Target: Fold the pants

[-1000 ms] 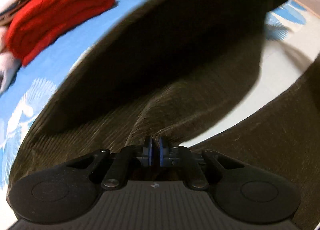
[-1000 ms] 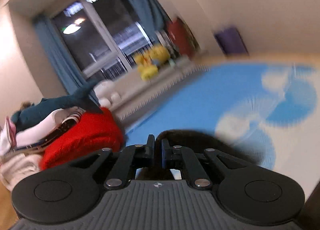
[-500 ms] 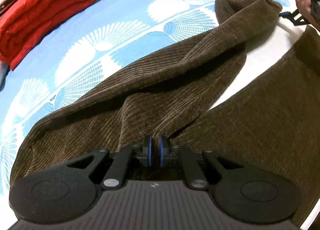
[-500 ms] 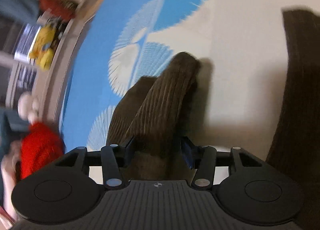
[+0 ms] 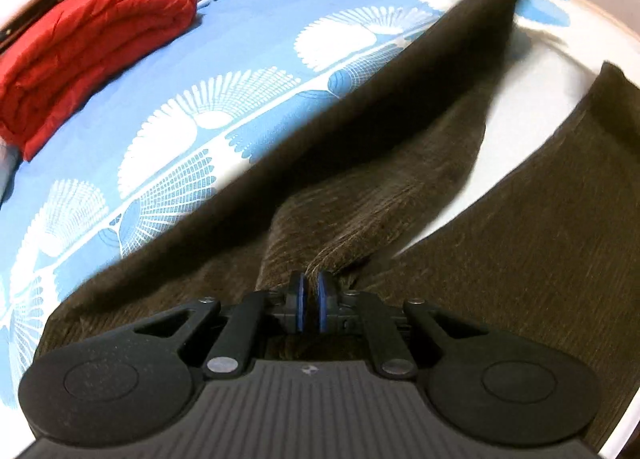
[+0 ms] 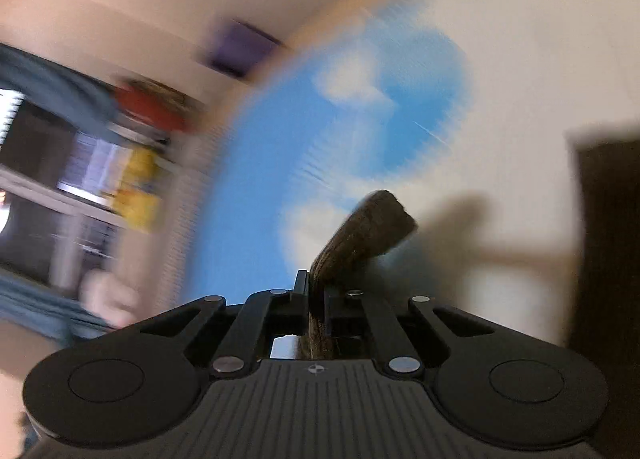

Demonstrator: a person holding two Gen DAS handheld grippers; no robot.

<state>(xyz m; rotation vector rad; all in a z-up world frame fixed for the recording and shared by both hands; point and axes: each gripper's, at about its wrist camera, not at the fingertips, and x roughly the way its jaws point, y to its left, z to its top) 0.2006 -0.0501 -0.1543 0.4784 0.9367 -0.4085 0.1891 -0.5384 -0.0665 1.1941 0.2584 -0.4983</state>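
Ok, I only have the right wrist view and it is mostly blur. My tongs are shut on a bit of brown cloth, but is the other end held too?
Observer: Yes. The left tongs are shut on a bunched fold of the brown pants.
Operator: Is the leg I hold lying flat?
Observer: No. From the left view it rises off the blue sheet as a taut band toward the far right corner.
Operator: And the second leg?
Observer: It lies flat on the right, apart from the raised one, with white sheet showing between them.
Operator: Anything else on the bed?
Observer: A folded red blanket sits at the far left, clear of the pants.
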